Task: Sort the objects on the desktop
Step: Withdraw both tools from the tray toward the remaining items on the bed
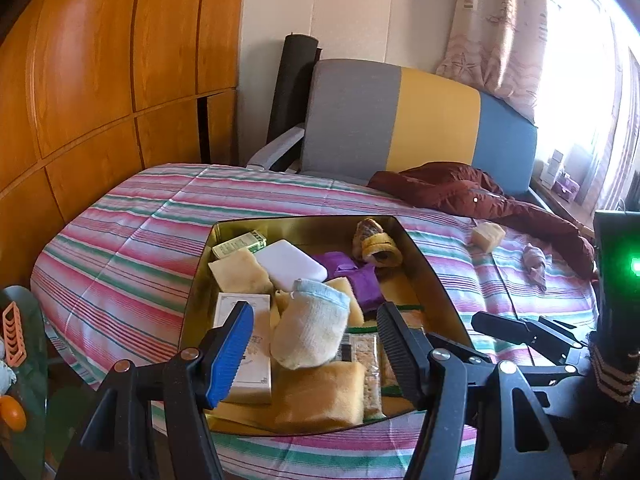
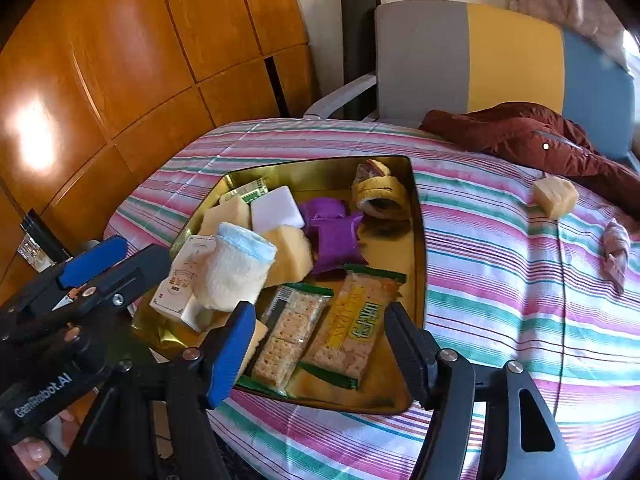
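A gold tin tray (image 1: 304, 221) (image 2: 417, 240) sits on the striped cloth, holding yellow sponges, a white box, purple packets, a rolled band and two cracker packs (image 2: 320, 328). A white sock with a blue cuff (image 1: 312, 326) (image 2: 238, 270) rests on top of the pile. My left gripper (image 1: 316, 350) (image 2: 138, 256) is open above the tray's near end. The sock shows between its fingers with a gap on each side. My right gripper (image 2: 320, 346) is open over the cracker packs and its pads touch nothing.
A yellow sponge piece (image 2: 556, 198) and a pinkish cloth bundle (image 2: 616, 254) lie loose on the cloth, right of the tray. A maroon jacket (image 2: 532, 132) is heaped at the back right before a grey, yellow and blue chair (image 1: 420, 120). Wooden cupboards (image 1: 100, 80) stand at the left.
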